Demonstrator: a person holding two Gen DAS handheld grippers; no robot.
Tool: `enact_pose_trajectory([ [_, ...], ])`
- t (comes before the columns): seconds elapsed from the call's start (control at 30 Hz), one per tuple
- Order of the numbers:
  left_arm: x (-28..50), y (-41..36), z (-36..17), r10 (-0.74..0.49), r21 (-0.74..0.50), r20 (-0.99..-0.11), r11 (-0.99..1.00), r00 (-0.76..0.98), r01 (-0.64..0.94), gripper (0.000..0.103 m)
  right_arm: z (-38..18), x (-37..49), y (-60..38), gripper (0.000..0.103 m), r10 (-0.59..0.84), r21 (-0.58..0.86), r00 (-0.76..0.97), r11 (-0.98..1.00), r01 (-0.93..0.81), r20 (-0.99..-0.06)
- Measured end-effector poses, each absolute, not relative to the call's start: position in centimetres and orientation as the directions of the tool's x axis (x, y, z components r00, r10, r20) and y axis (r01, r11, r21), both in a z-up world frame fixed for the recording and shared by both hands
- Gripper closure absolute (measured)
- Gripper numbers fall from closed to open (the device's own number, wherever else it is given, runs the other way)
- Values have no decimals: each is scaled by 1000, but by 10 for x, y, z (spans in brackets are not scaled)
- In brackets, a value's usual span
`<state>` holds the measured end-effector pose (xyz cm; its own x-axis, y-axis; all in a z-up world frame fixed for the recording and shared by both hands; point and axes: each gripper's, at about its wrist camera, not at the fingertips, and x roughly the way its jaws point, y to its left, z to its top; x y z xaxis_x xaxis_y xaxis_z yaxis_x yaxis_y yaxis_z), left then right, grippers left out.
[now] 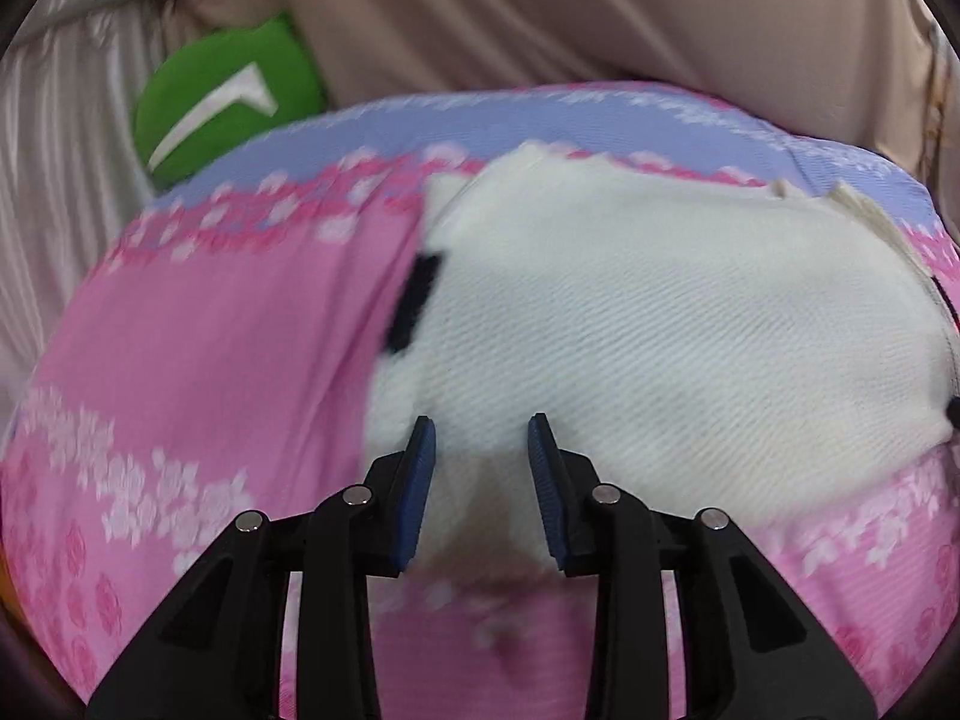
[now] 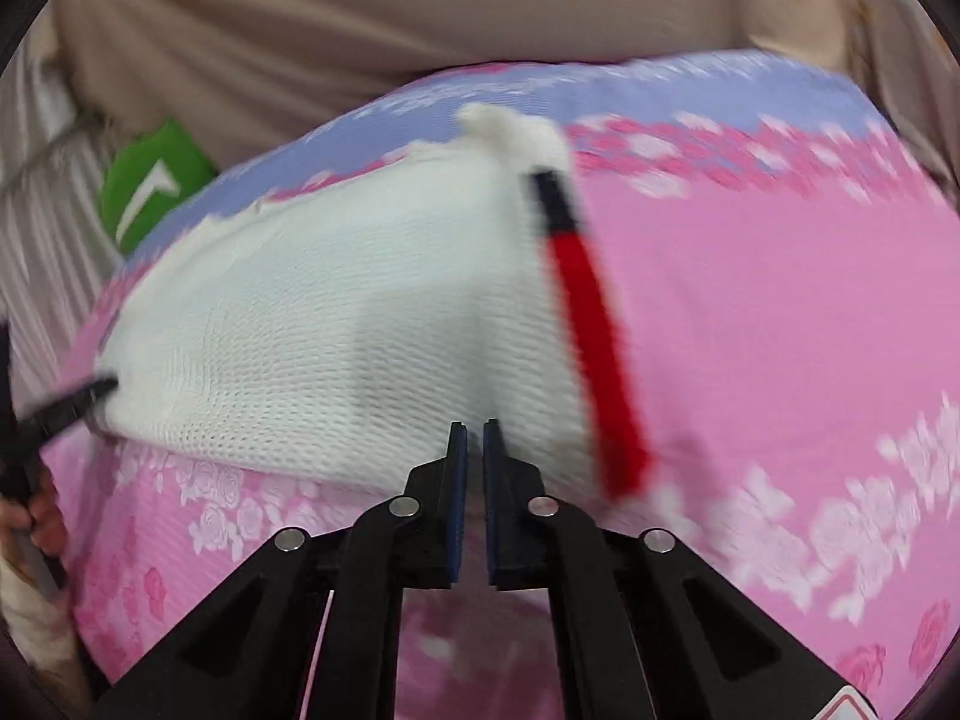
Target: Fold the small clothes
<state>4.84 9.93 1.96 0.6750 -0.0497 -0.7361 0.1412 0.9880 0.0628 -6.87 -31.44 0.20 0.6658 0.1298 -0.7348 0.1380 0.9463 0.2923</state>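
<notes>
The left gripper [image 1: 483, 429] has its jaws a little apart, with the near edge of the white knitted garment [image 1: 660, 324] between the blue pads [image 1: 420, 480], but the pads do not seem to press on it. The right gripper [image 2: 474, 435] has its jaws pressed nearly together at the same near edge; whether a bit of knit is pinched there I cannot tell. The garment lies spread on a pink flowered sheet [image 2: 780, 312], with a red and black strip [image 2: 594, 348] along one side. It looks light, soft and stretchy, so it should sag and bunch when lifted; I would take it at the two near corners, on the thicker hem. Both grippers point downward at a slant over the bed. A green cushion [image 1: 222, 96] lies beyond the sheet.
</notes>
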Motion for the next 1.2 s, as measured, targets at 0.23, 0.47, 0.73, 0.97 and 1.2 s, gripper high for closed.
enact_pose_trajectory([
  [0.23,27,116,48,-93,-37,-696,995,712,94,48,33,-98,-326,52,32,289,759,934,209,-650],
  [0.47,51,145,32,-123,-164,-736,987,666,1,33,10,-65,-325,44,68,300,701,930,214,-710],
  [0.73,43,148,32,-247,-251,-743,964,622,83,91,42,-91,-333,94,63,354,780,911,209,-623],
  [0.97,33,157,16,-199,-195,-779,978,594,72,90,-3,-89,-345,91,47,309,674,911,274,-737],
  [1.2,32,135,89,-180,-120,-656,984,733,133,44,71,-77,-339,64,-8,243,779,948,205,-626],
])
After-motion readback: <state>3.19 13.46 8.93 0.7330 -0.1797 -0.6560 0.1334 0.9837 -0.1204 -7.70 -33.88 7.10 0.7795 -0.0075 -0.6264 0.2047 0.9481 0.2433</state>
